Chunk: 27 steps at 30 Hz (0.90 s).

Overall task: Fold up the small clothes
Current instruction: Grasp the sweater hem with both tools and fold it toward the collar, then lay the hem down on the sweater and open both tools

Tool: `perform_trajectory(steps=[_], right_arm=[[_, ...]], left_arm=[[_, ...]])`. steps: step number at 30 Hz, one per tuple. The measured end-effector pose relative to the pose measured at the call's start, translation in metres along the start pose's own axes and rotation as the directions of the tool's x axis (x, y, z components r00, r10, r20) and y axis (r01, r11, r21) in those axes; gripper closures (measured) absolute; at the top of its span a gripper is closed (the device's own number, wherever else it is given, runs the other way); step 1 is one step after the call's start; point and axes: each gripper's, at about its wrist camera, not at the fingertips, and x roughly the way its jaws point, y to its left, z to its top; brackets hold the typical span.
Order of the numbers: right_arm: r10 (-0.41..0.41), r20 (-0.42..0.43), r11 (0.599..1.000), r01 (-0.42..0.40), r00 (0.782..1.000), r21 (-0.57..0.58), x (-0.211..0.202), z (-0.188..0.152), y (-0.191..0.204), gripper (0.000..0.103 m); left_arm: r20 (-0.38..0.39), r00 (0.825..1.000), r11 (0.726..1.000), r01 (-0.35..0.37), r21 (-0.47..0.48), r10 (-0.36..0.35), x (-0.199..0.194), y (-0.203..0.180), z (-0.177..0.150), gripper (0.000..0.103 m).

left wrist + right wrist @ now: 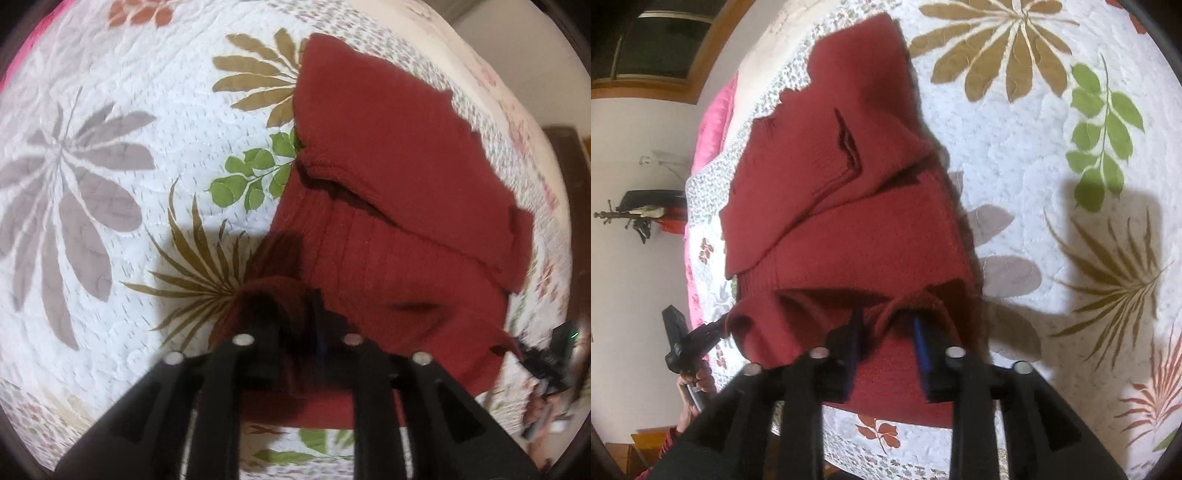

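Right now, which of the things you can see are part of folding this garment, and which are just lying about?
Part of the job:
- dark red knit garment, partly folded on the quilt
- left gripper, closed on the garment's near edge
- right gripper, fabric between its fingers

Just lying about:
- leaf-patterned quilt, only the work surface
- pink fabric at the bed's far edge
- coat stand by the wall

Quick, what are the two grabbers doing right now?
Left gripper: shut on the red sweater edge.
Right gripper: fingers partly apart, sweater hem bunched between them; grip cannot be told.
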Motion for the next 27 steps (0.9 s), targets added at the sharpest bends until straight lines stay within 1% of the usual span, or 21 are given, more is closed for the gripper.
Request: perform_trajectory(steps=[1,2,3,7,9,10,11,12,13,15,16,17,19,21,24,27], right_arm=[[-0.016,0.015,1.000,0.016,1.000,-0.013,-0.005,0.001,-0.001,0.063],[-0.036,0.030,0.999,0.036,0.999,-0.030,-0.010,0.001,0.000,0.060],[-0.046,0.041,0.997,0.049,0.998,-0.052,-0.016,0.001,0.000,0.060],[-0.077,0.046,0.983,0.084,0.996,-0.163,-0.027,0.000,0.013,0.059],[-0.094,0.042,0.969,0.101,0.995,-0.227,-0.026,-0.002,0.024,0.054],[-0.098,0.041,0.962,0.106,0.994,-0.254,-0.025,-0.003,0.030,0.050],[-0.101,0.038,0.952,0.108,0.994,-0.285,-0.022,-0.005,0.036,0.044],[-0.110,0.036,0.942,0.116,0.993,-0.314,-0.018,-0.005,0.042,0.042],[-0.117,0.036,0.936,0.122,0.993,-0.332,-0.016,-0.006,0.046,0.038],[-0.138,0.029,0.914,0.138,0.990,-0.383,-0.006,-0.006,0.055,0.036],[-0.148,0.029,0.906,0.147,0.989,-0.398,-0.003,-0.005,0.057,0.033],[-0.162,0.028,0.896,0.159,0.986,-0.414,0.001,-0.004,0.059,0.030],[-0.196,0.020,0.878,0.185,0.980,-0.441,0.012,0.000,0.061,0.029],[-0.207,0.005,0.870,0.186,0.978,-0.457,0.021,0.003,0.061,0.028],[-0.226,-0.004,0.862,0.198,0.974,-0.467,0.031,0.008,0.058,0.026],[-0.232,-0.017,0.862,0.198,0.973,-0.467,0.041,0.011,0.054,0.026]], left_arm=[[0.012,1.000,1.000,-0.008,0.003,0.008,-0.005,0.001,0.001,0.054],[0.038,0.999,0.999,-0.033,0.019,0.032,-0.013,0.001,0.001,0.036],[0.065,0.996,0.998,-0.056,0.041,0.054,-0.020,0.000,0.002,0.034],[0.093,0.991,0.984,-0.111,0.136,0.099,-0.029,-0.009,0.004,0.034],[0.102,0.989,0.969,-0.131,0.209,0.112,-0.028,-0.022,0.005,0.034],[0.106,0.988,0.962,-0.137,0.234,0.115,-0.027,-0.028,0.005,0.033],[0.108,0.987,0.952,-0.142,0.272,0.117,-0.026,-0.033,0.004,0.032],[0.105,0.987,0.944,-0.148,0.295,0.121,-0.022,-0.040,0.004,0.032],[0.110,0.984,0.927,-0.169,0.334,0.140,-0.018,-0.047,0.003,0.032],[0.117,0.980,0.903,-0.196,0.382,0.164,-0.011,-0.052,0.002,0.032],[0.144,0.975,0.889,-0.213,0.405,0.168,-0.007,-0.054,0.002,0.032],[0.144,0.974,0.879,-0.221,0.423,0.176,-0.003,-0.056,0.002,0.032],[0.140,0.974,0.872,-0.220,0.437,0.176,0.002,-0.056,0.005,0.032],[0.131,0.977,0.872,-0.211,0.441,0.171,0.009,-0.056,0.010,0.032],[0.128,0.977,0.865,-0.210,0.455,0.170,0.017,-0.056,0.013,0.032],[0.129,0.977,0.854,-0.210,0.475,0.169,0.024,-0.059,0.014,0.032]])
